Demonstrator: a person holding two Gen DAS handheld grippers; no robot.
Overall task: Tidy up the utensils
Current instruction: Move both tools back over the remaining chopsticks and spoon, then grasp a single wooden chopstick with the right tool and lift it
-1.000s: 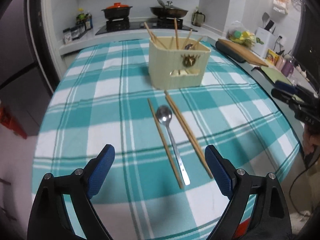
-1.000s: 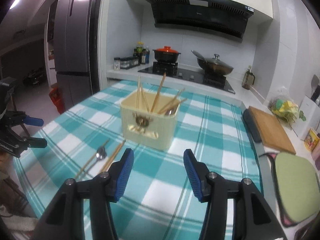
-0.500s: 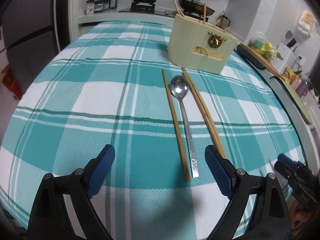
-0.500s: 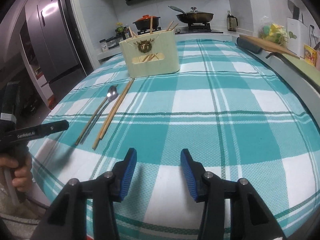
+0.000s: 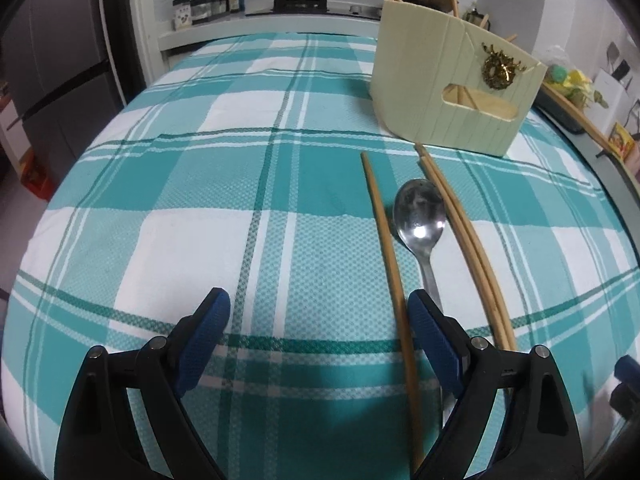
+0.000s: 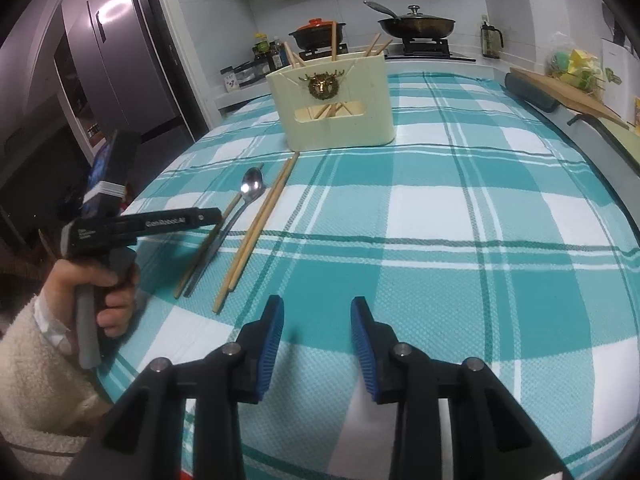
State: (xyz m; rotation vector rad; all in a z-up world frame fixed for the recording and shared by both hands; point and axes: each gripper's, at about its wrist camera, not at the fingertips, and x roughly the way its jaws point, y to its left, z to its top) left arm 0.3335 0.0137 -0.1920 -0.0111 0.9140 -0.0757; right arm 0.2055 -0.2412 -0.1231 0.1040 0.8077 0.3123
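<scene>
A metal spoon [image 5: 420, 220] lies on the checked tablecloth between a single wooden chopstick [image 5: 390, 256] on its left and a pair of chopsticks [image 5: 468, 236] on its right. A cream utensil holder [image 5: 452, 88] with several chopsticks in it stands just beyond them. My left gripper [image 5: 320, 332] is open, low over the cloth; the single chopstick runs just inside its right finger. My right gripper [image 6: 317, 334] is open and empty near the front edge, right of the spoon [image 6: 250, 190] and pair [image 6: 260, 224]. The holder [image 6: 332, 104] stands behind.
The left hand-held gripper [image 6: 140, 224] shows at the table's left edge in the right wrist view. A cutting board [image 6: 568, 96] lies on the counter at right. A stove with a red pot [image 6: 318, 32] and a wok [image 6: 416, 24] is behind. A fridge [image 6: 120, 64] stands at left.
My left gripper has come down and forward over the utensils, so the single chopstick now runs by its right finger. My right gripper has dropped low to the table's front edge.
</scene>
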